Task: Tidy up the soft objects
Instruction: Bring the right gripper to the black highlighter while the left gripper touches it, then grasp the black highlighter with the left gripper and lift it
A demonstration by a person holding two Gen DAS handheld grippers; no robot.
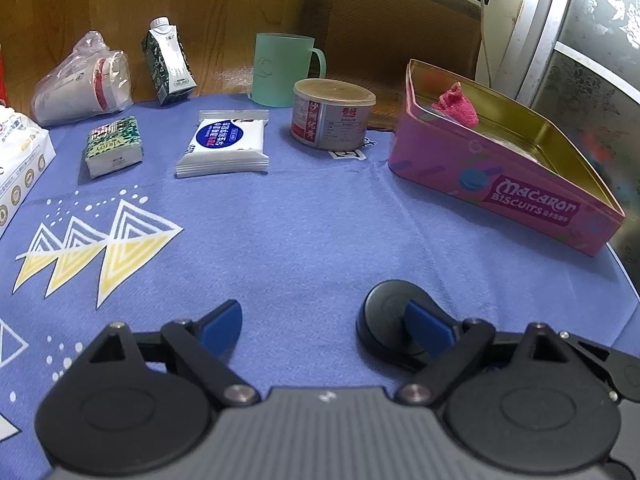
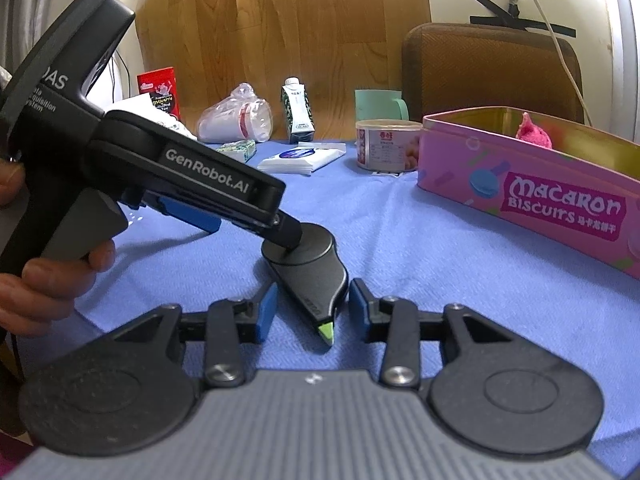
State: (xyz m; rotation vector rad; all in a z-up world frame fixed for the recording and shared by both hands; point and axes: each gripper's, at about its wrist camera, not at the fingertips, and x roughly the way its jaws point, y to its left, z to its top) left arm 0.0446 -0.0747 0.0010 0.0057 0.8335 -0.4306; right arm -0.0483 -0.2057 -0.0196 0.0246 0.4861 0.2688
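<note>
A pink fluffy cloth (image 1: pixel 458 106) lies inside the open pink Macaron biscuit tin (image 1: pixel 500 196) at the right of the blue tablecloth. A green tissue pack (image 1: pixel 114 146) and a white wipes pack (image 1: pixel 226 144) lie at the back left. A black teardrop-shaped item with a green tip (image 2: pixel 316 276) lies between the fingers of my right gripper (image 2: pixel 312 308), which stands open, its blue pads close beside the item. My left gripper (image 1: pixel 326 326) is open wide; one of its fingers (image 2: pixel 286 234) rests on the item's round end (image 1: pixel 384 306).
Along the back stand a lidded can (image 1: pixel 332 120), a green mug (image 1: pixel 282 70), a milk carton (image 1: pixel 168 66) and bagged paper cups (image 1: pixel 84 84). A tissue box (image 1: pixel 20 160) sits at the far left. A brown chair back (image 1: pixel 400 20) rises behind. A hand (image 2: pixel 52 276) holds the left gripper.
</note>
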